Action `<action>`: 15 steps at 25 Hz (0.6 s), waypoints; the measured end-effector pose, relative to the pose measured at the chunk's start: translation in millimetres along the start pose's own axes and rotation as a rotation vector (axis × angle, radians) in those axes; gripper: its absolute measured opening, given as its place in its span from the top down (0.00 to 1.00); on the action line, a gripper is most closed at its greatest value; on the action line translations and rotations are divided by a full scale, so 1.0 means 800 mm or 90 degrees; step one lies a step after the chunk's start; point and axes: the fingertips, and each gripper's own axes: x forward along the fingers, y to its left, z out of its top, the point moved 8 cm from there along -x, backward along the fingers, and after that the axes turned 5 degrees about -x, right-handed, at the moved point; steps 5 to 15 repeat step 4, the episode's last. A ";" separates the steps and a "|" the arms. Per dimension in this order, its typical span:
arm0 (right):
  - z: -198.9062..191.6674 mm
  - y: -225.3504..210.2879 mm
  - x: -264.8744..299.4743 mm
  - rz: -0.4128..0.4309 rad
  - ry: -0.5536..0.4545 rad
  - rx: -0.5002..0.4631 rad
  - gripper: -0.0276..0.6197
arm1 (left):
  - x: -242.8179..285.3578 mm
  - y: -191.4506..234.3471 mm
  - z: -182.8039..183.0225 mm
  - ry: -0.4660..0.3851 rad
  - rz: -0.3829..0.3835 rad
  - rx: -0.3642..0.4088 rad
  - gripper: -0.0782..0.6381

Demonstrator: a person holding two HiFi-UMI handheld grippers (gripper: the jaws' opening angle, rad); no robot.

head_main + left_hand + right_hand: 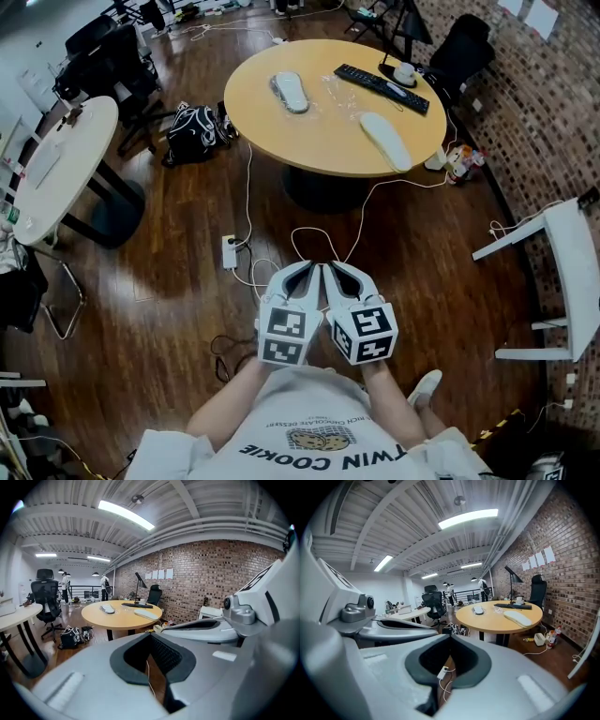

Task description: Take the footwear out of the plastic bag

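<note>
Two pale slippers lie on the round wooden table (281,131): one at the far left (291,91), the other near the right edge (385,140). A crumpled clear plastic bag (342,94) rests between them, apart from both. I hold both grippers close to my chest, well short of the table. The left gripper (302,272) and the right gripper (339,272) sit side by side, both shut with nothing in them. From the left gripper view its jaws (150,637) meet over the floor; the right gripper (451,638) looks the same.
A black keyboard (382,88) and a cup (405,72) lie at the table's far side. A power strip (230,251) and white cables trail on the wooden floor. A black bag (194,127), a white table (56,164) and a white chair (562,272) stand around.
</note>
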 end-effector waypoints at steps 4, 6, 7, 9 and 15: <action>-0.004 0.000 -0.001 0.004 0.002 0.001 0.95 | 0.002 -0.003 -0.003 0.005 -0.001 -0.002 0.89; -0.004 0.000 -0.001 0.004 0.002 0.001 0.95 | 0.002 -0.003 -0.003 0.005 -0.001 -0.002 0.89; -0.004 0.000 -0.001 0.004 0.002 0.001 0.95 | 0.002 -0.003 -0.003 0.005 -0.001 -0.002 0.89; -0.004 0.000 -0.001 0.004 0.002 0.001 0.95 | 0.002 -0.003 -0.003 0.005 -0.001 -0.002 0.89; -0.004 0.000 -0.001 0.004 0.002 0.001 0.95 | 0.002 -0.003 -0.003 0.005 -0.001 -0.002 0.89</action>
